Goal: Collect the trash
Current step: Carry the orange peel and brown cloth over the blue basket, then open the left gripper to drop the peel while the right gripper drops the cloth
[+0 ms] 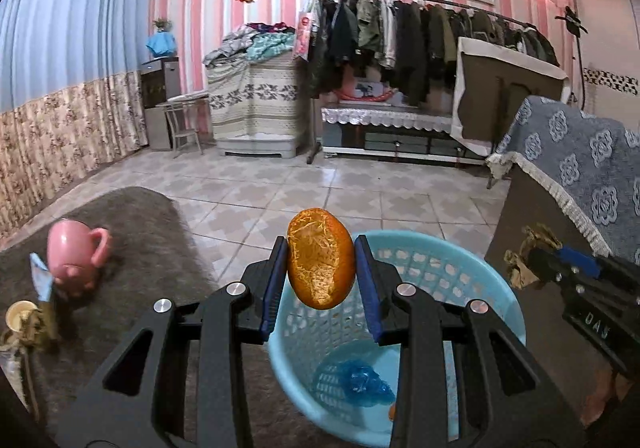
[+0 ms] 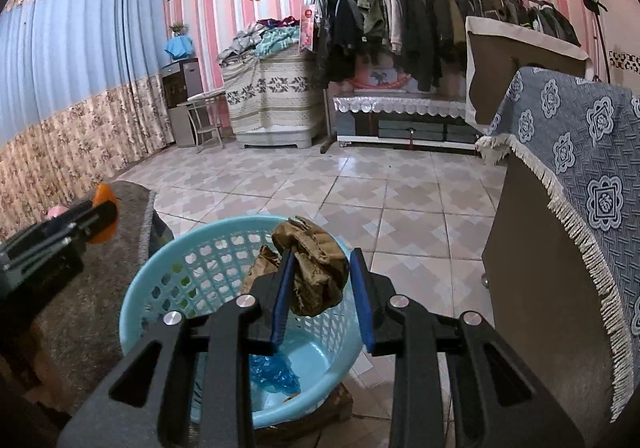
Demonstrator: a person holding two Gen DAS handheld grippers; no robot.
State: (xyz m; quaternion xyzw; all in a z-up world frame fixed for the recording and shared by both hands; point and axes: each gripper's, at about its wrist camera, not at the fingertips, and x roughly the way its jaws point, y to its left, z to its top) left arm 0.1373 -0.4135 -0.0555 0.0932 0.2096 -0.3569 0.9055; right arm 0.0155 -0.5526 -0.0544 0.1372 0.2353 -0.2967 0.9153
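Gripping a piece of orange peel (image 1: 321, 268) between its blue pads, the left gripper (image 1: 321, 272) holds it just above the near rim of the light blue basket (image 1: 472, 272); its jaws stand narrow, pressed on the peel's two sides. The right gripper (image 2: 320, 280) has its jaws closed on a crumpled brown paper wad (image 2: 316, 272), which also hangs over the basket's open top. Inside the basket, on its bottom, lies a crumpled blue plastic bag (image 1: 360, 382) with a small orange scrap beside it. To the left, on the grey fuzzy surface (image 1: 132, 232), a pink mug (image 1: 76, 256) lies tipped on its side, near a blue wrapper (image 1: 42, 278) and other small bits at the left edge. The basket stands on the tiled floor (image 1: 280, 200), just beside the surface's edge.
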